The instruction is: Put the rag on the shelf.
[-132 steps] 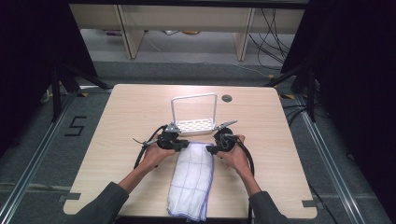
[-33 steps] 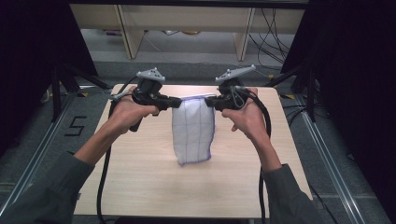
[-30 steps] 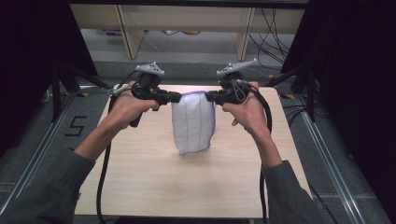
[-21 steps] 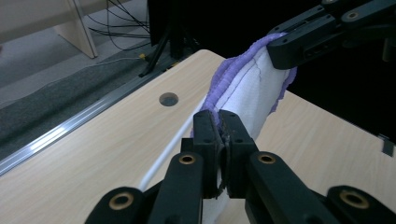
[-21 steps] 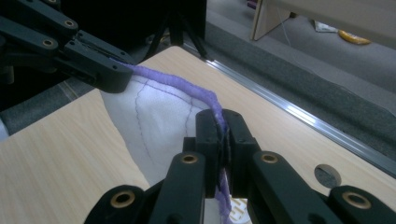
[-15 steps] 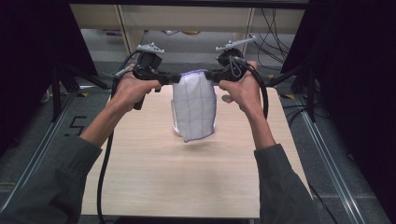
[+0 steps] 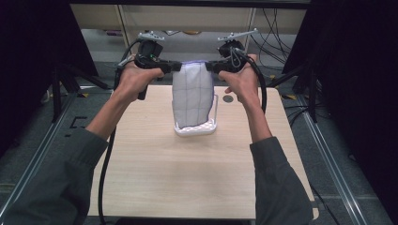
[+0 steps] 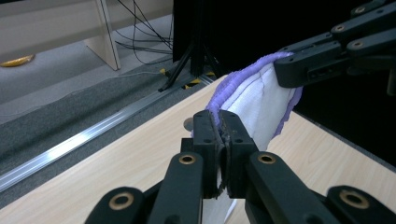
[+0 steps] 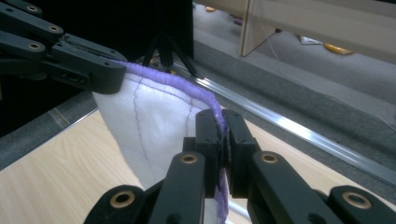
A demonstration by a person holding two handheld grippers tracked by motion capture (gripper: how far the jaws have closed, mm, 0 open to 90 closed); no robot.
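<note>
Two sleeved forearms reach over the bare near half of the worktop. Towards the far edge, a white cloth (image 7: pixel 192 96) (purple-hemmed) hangs above a small white rack (image 7: pixel 196 127), each top corner pinched by the left gripper (image 7: pixel 173 66) and right gripper (image 7: pixel 212 66). Draping probably remains. Half a second earlier, it hung nearer.

Your surface (image 7: pixel 187 178) is light wood with a dark round hole (image 7: pixel 228 98) near its far edge. Cables (image 7: pixel 277 28) lie on the floor behind it.
</note>
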